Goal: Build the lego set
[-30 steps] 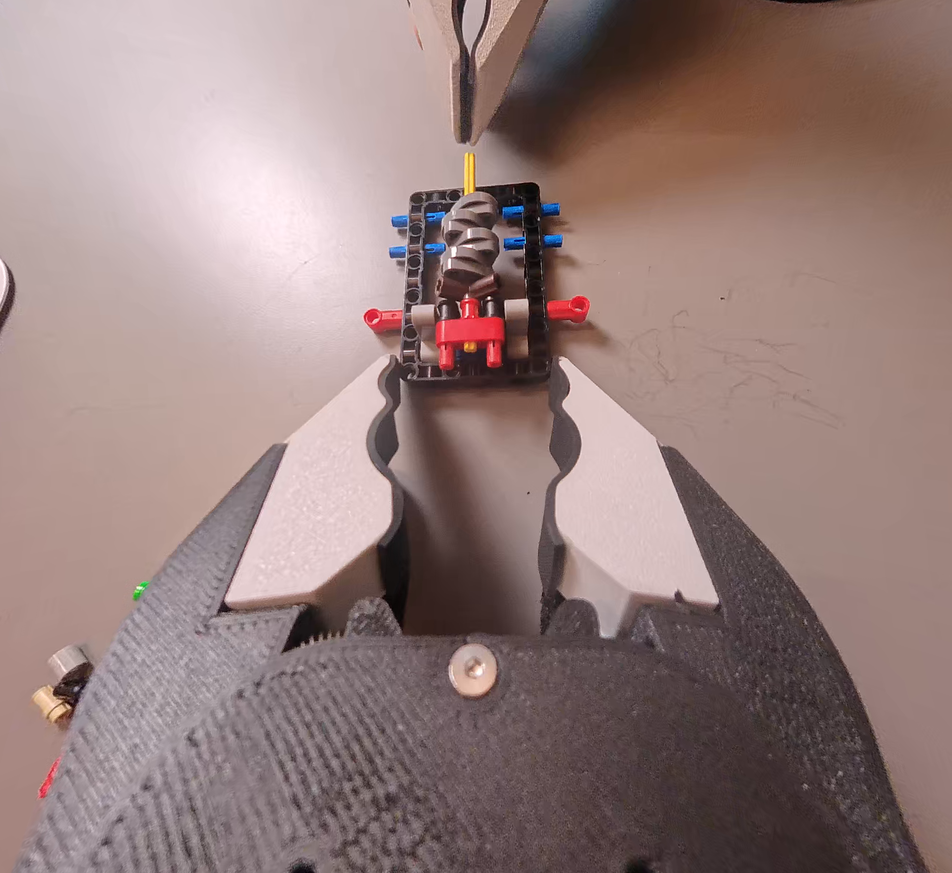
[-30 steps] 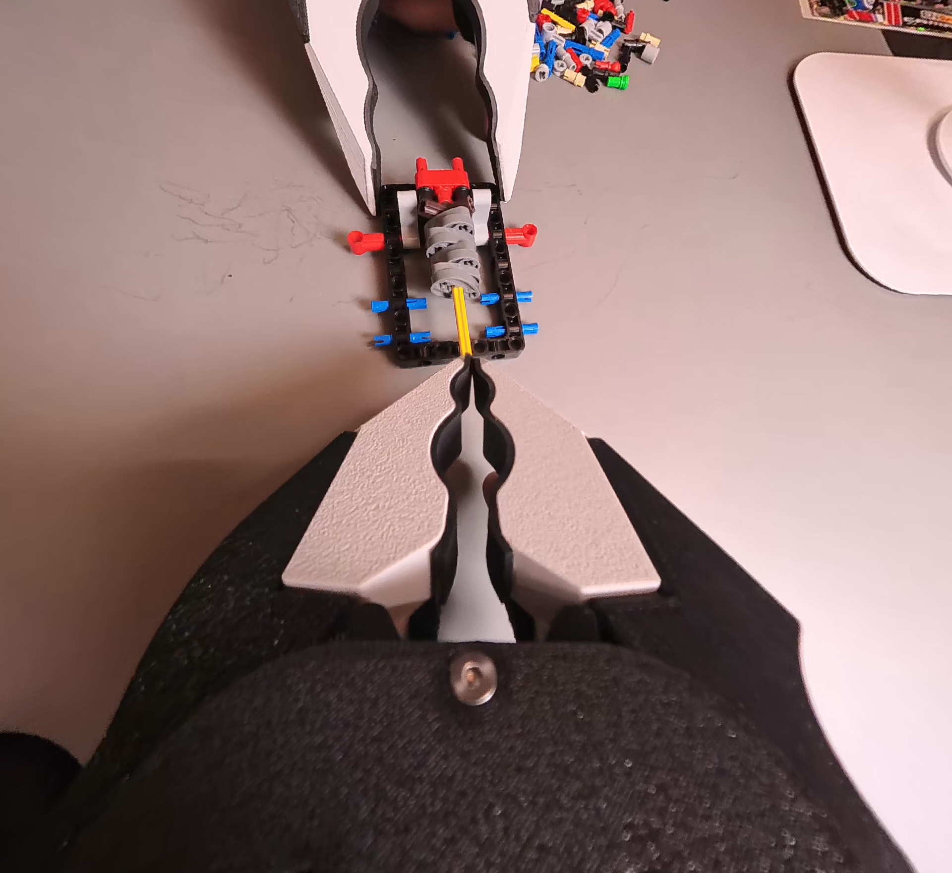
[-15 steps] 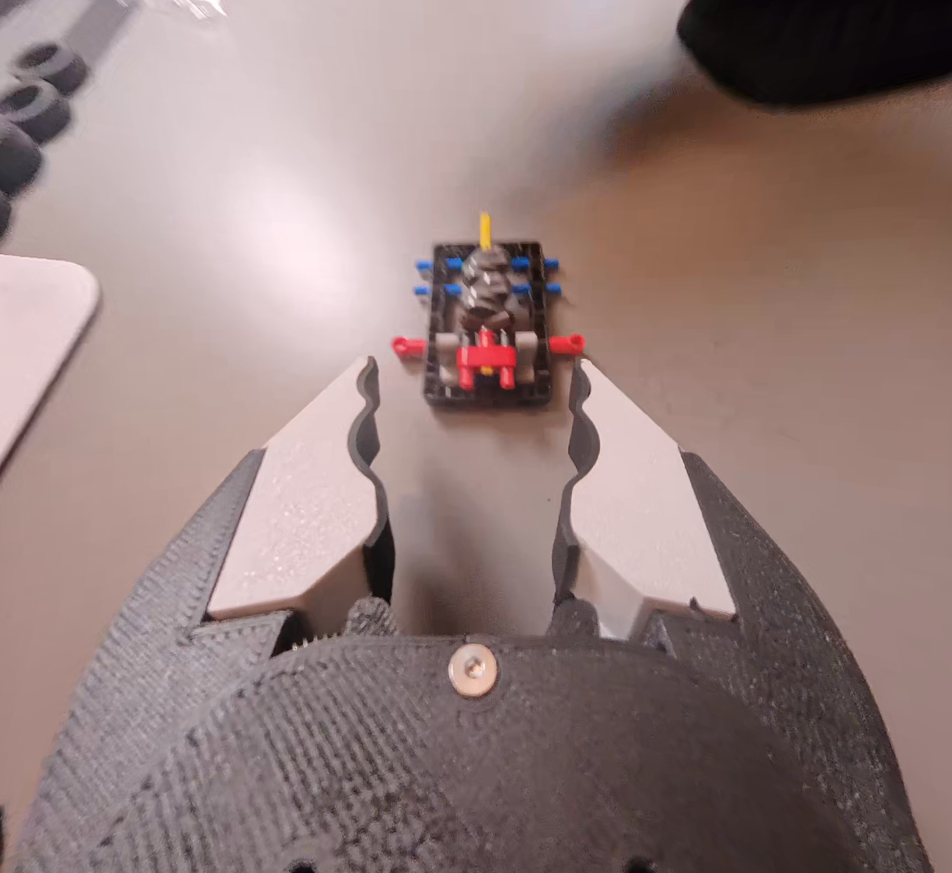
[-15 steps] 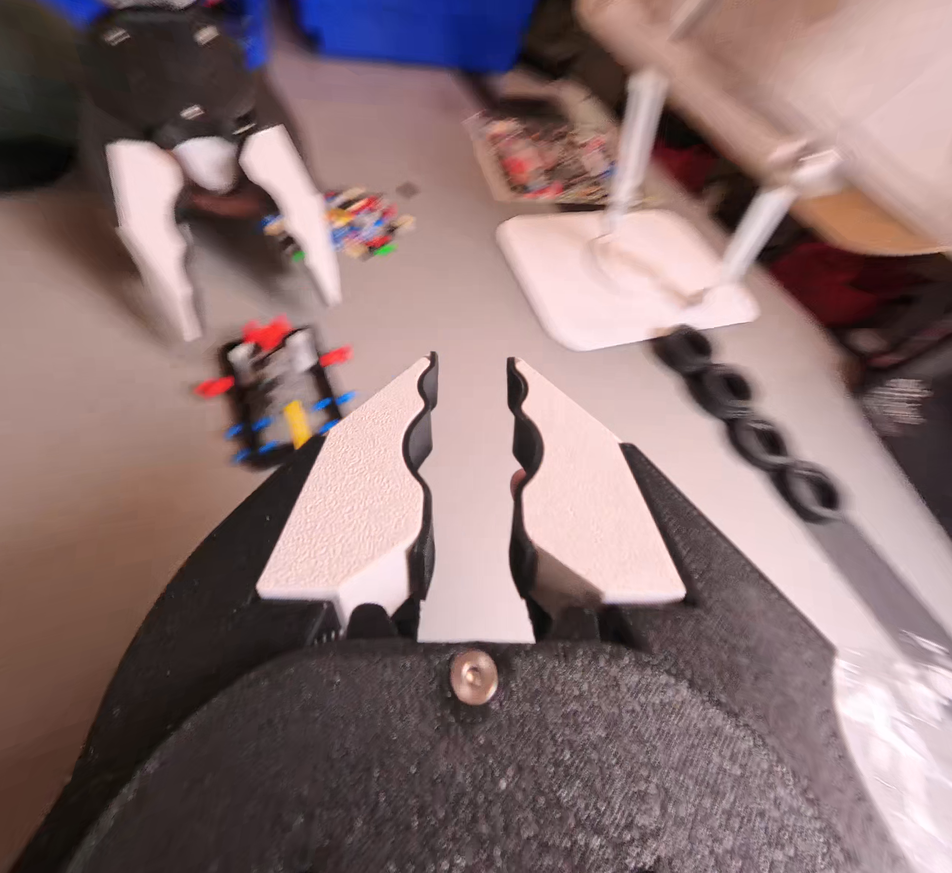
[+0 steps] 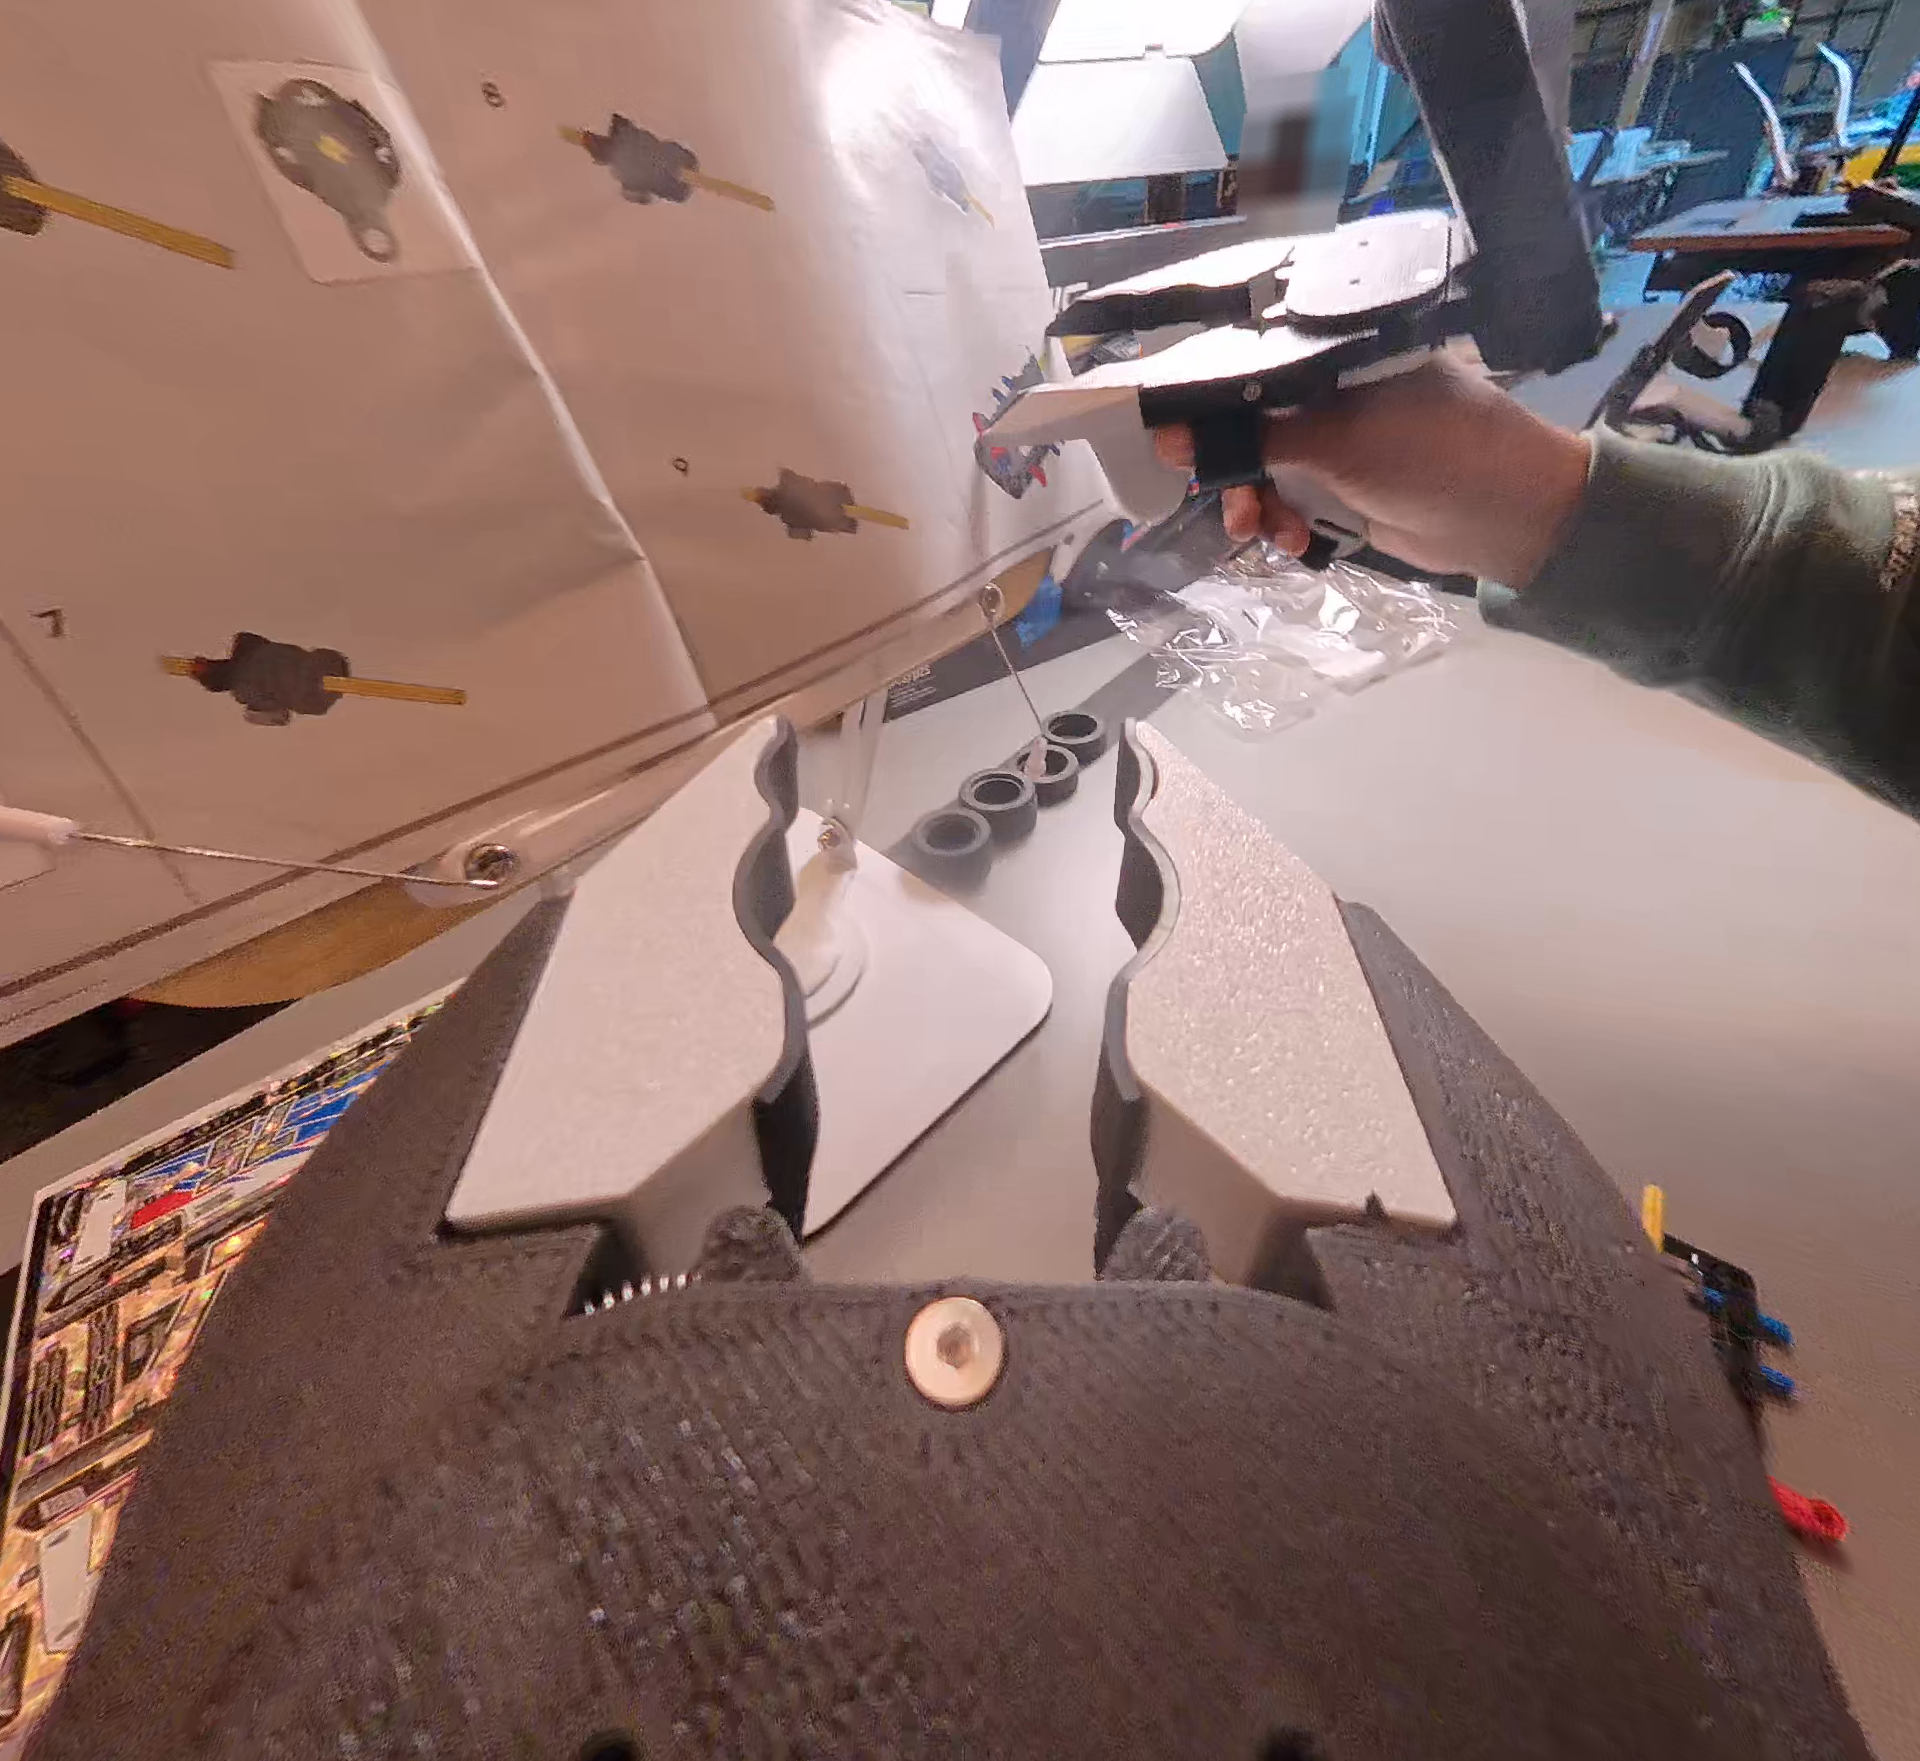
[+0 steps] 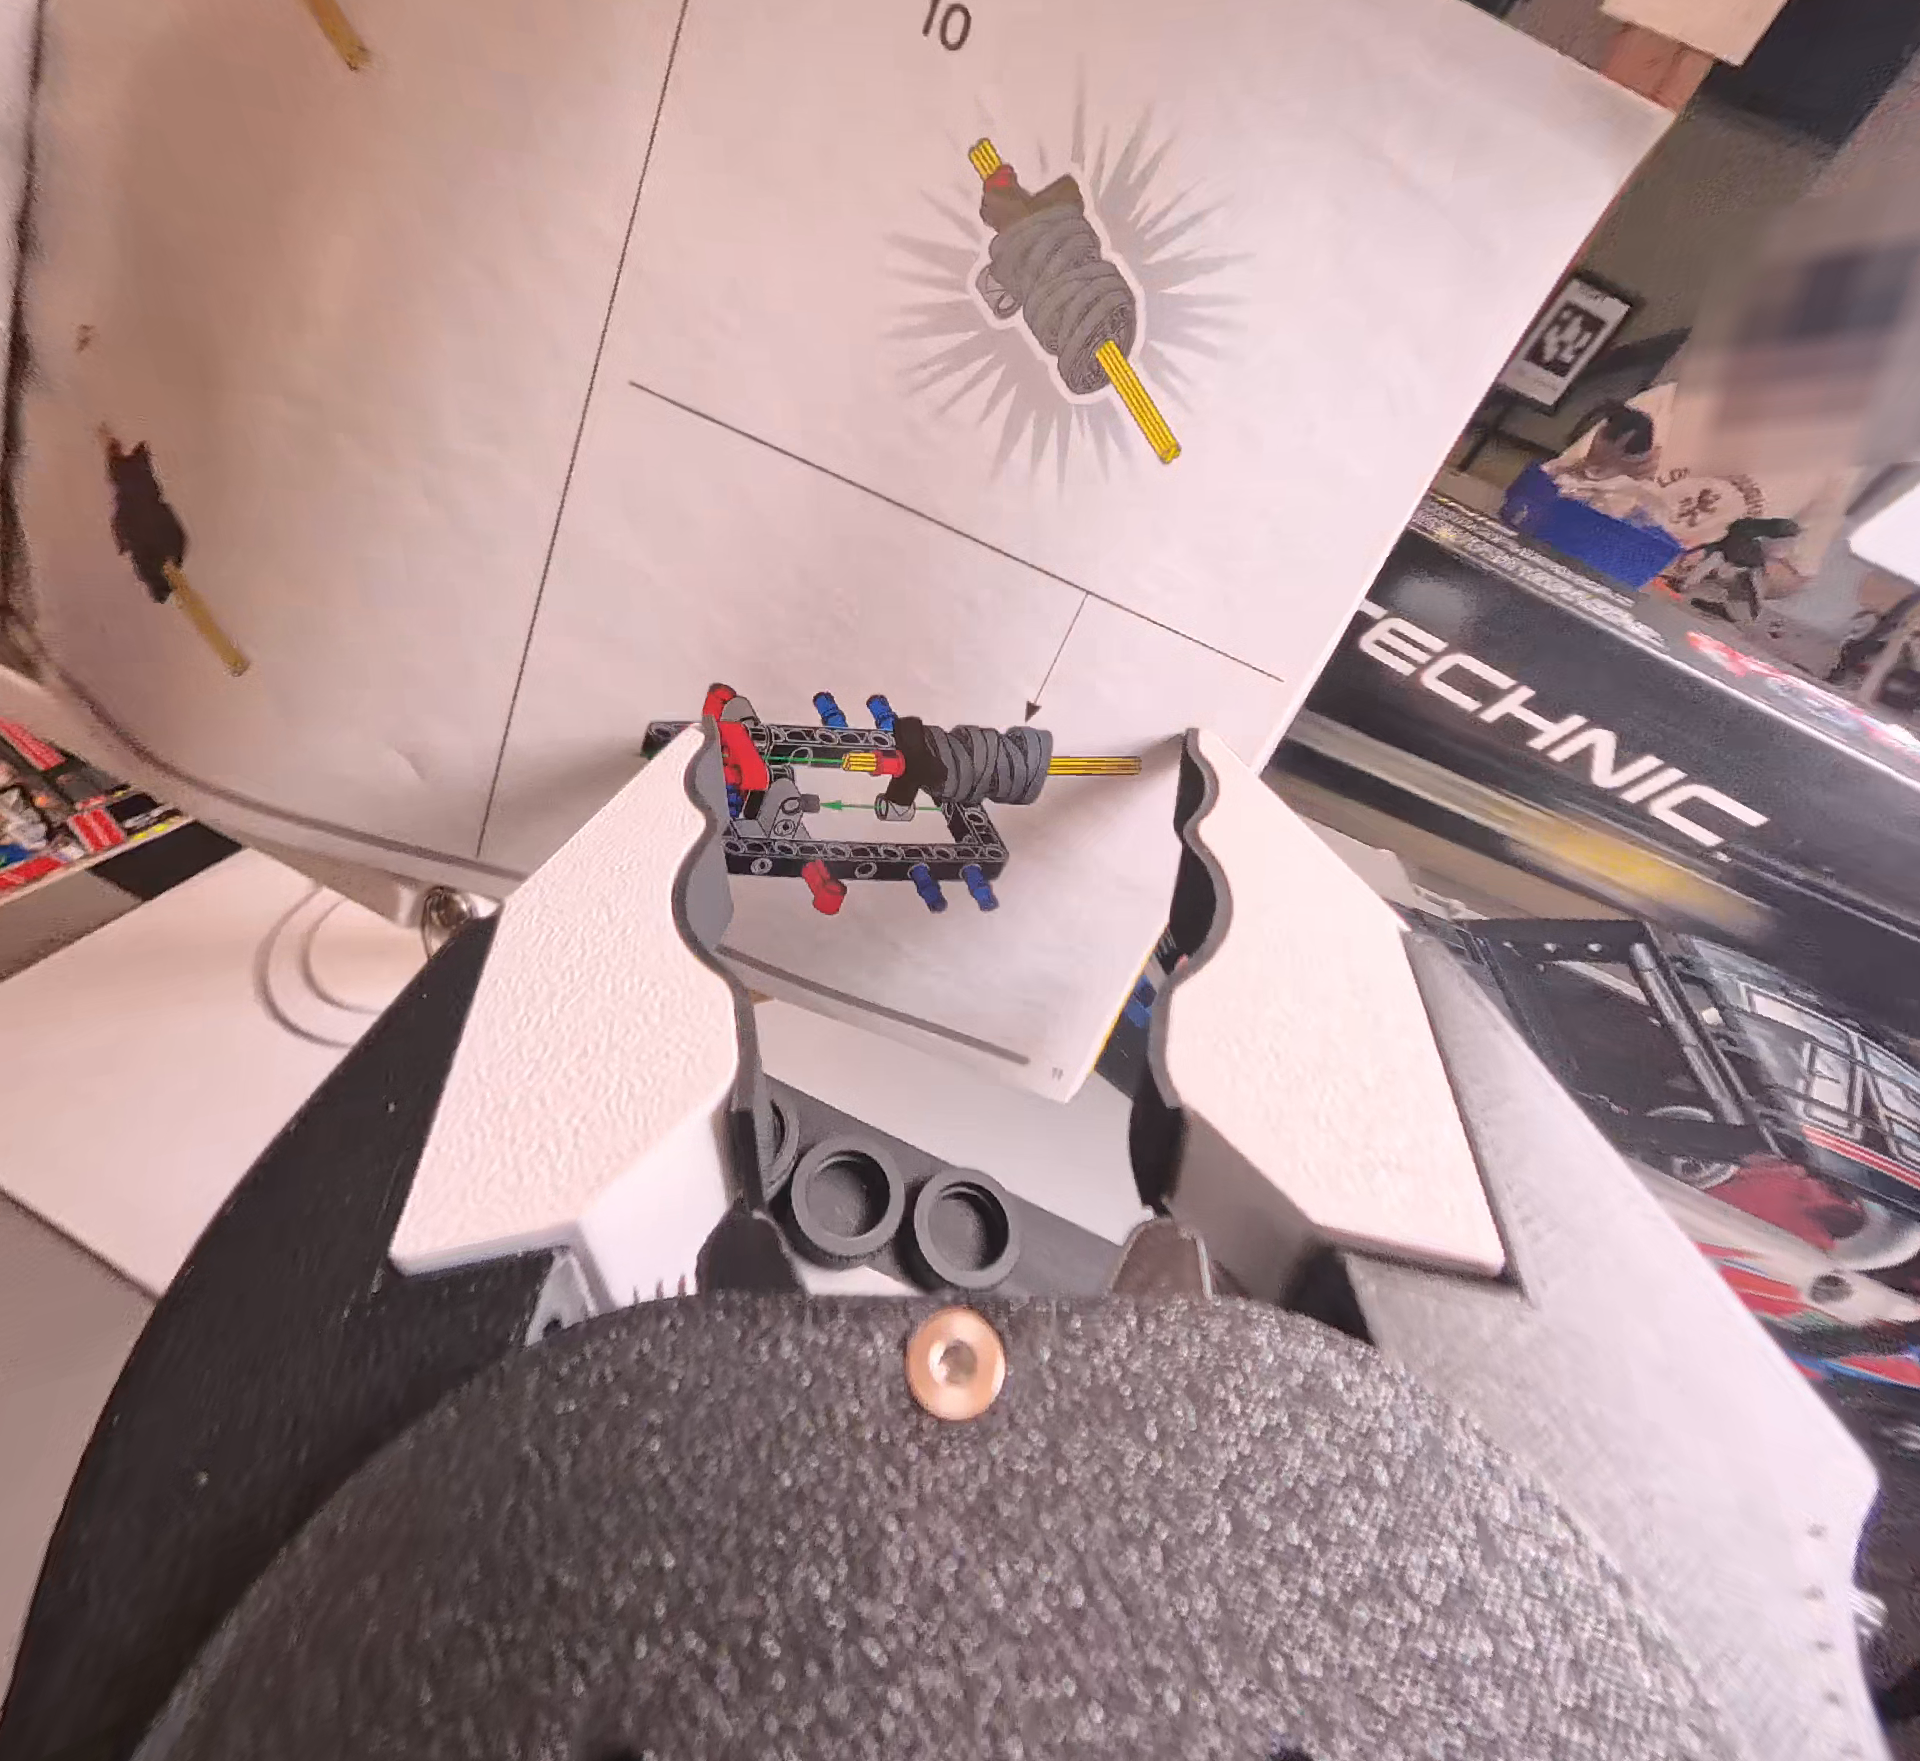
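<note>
Both grippers raised toward instruction booklet [image 6: 935,485] on stand.

Right gripper [image 6: 940,818]: jaws wide apart, empty, straddling page corner at 12 o'clock.

Left gripper [image 5: 945,766]: jaws wide, empty.

Lego frame [image 5: 1730,1296] on table at 4 o'clock (edge only visible).

Risk: closing carelessly could crumple page or topple stand.

Four black tyres [image 5: 995,797] (in a row), two claws [image 5: 948,755], one booklet [image 5: 520,361]
</note>
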A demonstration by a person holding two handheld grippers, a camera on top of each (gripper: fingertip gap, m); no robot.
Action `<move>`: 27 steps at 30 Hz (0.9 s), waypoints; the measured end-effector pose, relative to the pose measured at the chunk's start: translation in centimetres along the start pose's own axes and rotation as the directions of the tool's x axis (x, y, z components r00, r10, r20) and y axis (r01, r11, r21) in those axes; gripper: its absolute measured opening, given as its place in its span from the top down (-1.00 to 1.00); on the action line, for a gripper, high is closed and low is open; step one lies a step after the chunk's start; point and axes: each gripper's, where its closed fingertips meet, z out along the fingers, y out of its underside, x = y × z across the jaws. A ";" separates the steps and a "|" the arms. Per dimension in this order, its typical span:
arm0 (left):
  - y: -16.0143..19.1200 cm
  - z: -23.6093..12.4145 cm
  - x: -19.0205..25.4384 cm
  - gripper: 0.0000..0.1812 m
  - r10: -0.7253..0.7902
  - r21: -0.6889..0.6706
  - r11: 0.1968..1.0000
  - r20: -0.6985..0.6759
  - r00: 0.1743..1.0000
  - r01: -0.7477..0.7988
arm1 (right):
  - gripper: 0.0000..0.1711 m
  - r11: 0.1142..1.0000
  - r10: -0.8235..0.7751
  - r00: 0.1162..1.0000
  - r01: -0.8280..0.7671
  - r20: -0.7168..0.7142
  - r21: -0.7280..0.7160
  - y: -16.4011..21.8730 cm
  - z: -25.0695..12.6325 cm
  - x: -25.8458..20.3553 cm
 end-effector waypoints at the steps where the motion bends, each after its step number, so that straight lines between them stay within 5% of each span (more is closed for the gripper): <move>1: 0.2 -0.1 -0.3 0.34 -0.005 0.004 1.000 0.006 1.000 0.005 | 0.01 1.000 0.002 1.000 -0.002 -0.015 0.012 -0.1 0.1 -0.1; 7: 2.3 -0.2 -2.3 0.39 -0.051 -0.021 0.998 0.045 0.998 0.052 | 0.17 0.993 0.067 0.998 -0.068 0.011 0.096 -0.3 -0.1 -0.7; 14: 2.1 -0.9 -6.5 0.44 -0.090 -0.017 0.995 0.223 0.971 0.096 | 0.87 0.991 0.055 0.998 -0.058 0.032 0.120 -0.8 -0.8 -0.8; 16: 2.1 -1.1 -8.8 0.44 -0.140 -0.002 0.989 0.283 0.949 0.147 | 0.81 0.992 0.025 0.999 -0.029 0.035 0.122 -1.0 -0.9 -1.2; 22: 2.5 0.2 -15.1 0.39 -0.364 0.065 0.929 0.355 0.861 0.365 | -0.03 0.986 0.139 0.989 -0.133 -0.059 0.097 -1.5 -0.2 0.9; 27: 2.4 0.6 -16.0 0.81 -0.419 0.091 0.906 0.340 0.842 0.414 | 0.04 0.982 0.173 0.985 -0.172 -0.009 0.081 -1.8 0.6 -0.5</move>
